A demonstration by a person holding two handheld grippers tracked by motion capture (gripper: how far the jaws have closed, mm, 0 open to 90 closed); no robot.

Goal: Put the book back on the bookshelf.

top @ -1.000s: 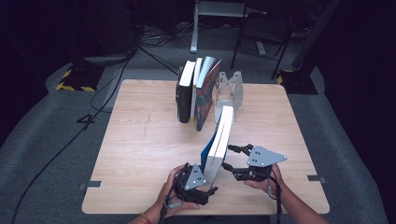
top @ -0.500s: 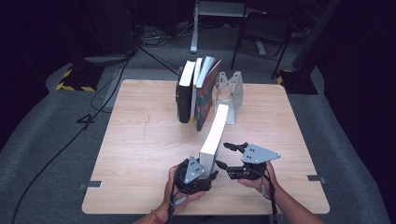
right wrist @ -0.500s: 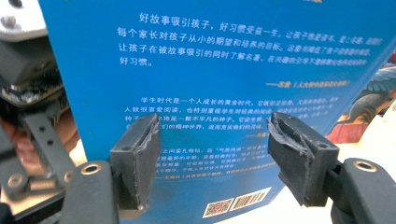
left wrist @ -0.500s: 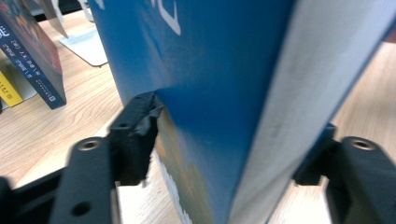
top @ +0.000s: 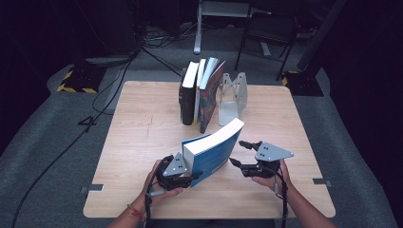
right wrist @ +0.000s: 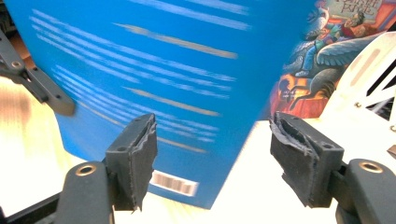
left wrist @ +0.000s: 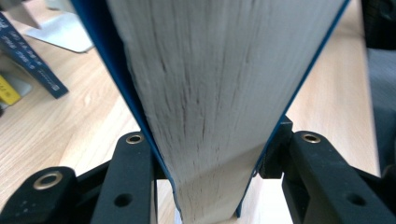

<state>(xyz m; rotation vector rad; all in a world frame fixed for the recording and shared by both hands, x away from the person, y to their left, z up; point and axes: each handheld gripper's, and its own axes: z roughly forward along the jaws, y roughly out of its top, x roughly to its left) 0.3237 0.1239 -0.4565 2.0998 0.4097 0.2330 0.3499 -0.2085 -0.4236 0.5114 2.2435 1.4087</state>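
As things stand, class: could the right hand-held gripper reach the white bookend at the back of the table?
Probably yes. The right hand-held gripper is open and holds nothing, and bare table lies between it and the bookend. The blue book, held by the left hand-held gripper, tilts beside that path, not across it.

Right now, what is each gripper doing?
Left gripper: jaws just closing, clamped on the blue book.
Right gripper: open, jaws just widening, holding nothing.

Left half of tabletop open for me. Blue book blocks centre; upright books and bookend wall off the far edge.
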